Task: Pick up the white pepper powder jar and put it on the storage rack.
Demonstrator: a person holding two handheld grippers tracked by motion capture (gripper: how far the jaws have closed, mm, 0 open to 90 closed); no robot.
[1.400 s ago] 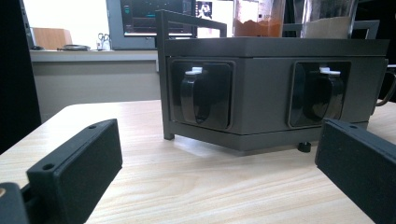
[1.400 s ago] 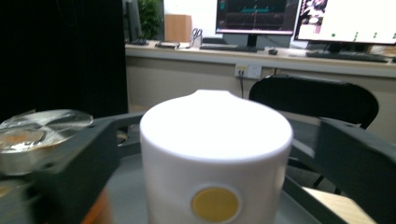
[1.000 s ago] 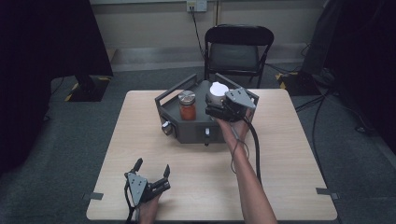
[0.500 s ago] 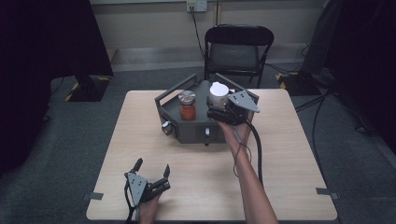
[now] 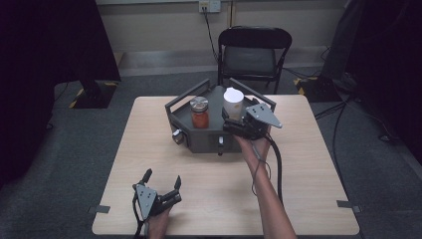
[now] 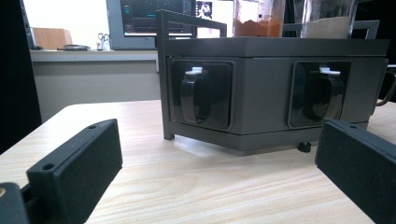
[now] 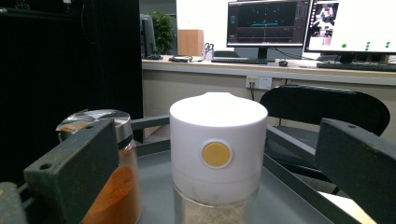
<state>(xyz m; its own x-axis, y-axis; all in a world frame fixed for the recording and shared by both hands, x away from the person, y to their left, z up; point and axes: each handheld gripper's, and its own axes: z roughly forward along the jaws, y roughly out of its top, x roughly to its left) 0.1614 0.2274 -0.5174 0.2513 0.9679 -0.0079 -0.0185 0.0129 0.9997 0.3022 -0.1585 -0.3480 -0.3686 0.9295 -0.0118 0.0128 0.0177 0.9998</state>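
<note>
A dark grey six-sided rack (image 5: 201, 142) stands at the table's far middle. On its top tray are a jar of orange powder with a silver lid (image 5: 199, 113) and a white-capped jar (image 5: 233, 103). My right gripper (image 5: 231, 123) is open at the rack's right side, pointing at the white-capped jar (image 7: 217, 149), which sits between and just beyond its jaws. The orange jar (image 7: 112, 182) is to its left. My left gripper (image 5: 162, 178) rests open near the table's front edge and faces the rack (image 6: 275, 60), with nothing between its jaws.
The rack's front faces hold black recessed handles with white tabs (image 6: 198, 95). A black folding chair (image 5: 253, 55) stands behind the table. Bare wooden tabletop (image 5: 308, 164) lies to the right and front. Cables trail across the floor at the right.
My right gripper has shifted slightly lower in the high view, staying beside the white-capped jar. The left gripper has not moved.
</note>
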